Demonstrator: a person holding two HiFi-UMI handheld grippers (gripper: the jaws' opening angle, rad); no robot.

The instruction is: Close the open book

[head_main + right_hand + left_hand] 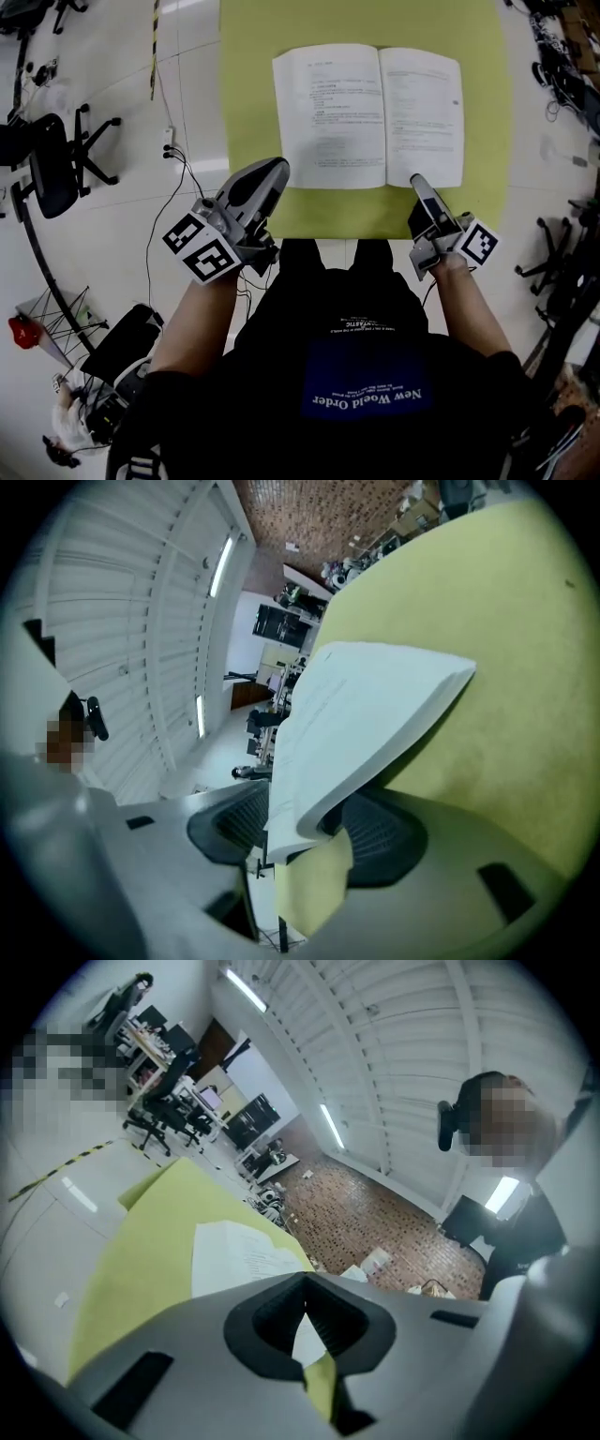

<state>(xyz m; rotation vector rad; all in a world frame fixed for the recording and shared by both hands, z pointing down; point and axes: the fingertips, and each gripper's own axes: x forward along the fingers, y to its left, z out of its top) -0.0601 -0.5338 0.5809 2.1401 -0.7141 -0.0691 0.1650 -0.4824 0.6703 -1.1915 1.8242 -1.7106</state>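
An open book (367, 117) lies flat with white printed pages on the yellow-green table (253, 84). My right gripper (417, 180) is at the near edge of the book's right-hand half. In the right gripper view the book (366, 714) has that edge between the jaws of my right gripper (305, 827), which stand open with gaps on both sides of the pages. My left gripper (278, 169) hovers over the table's near edge, just left of the book's near left corner, shut and empty. In the left gripper view the book (234, 1255) lies beyond my left gripper (305, 1321).
The table's near edge (356, 234) runs right in front of the person's body. Office chairs (52, 159) and cables (173, 150) are on the floor to the left. Another chair base (553, 253) and clutter stand at the right.
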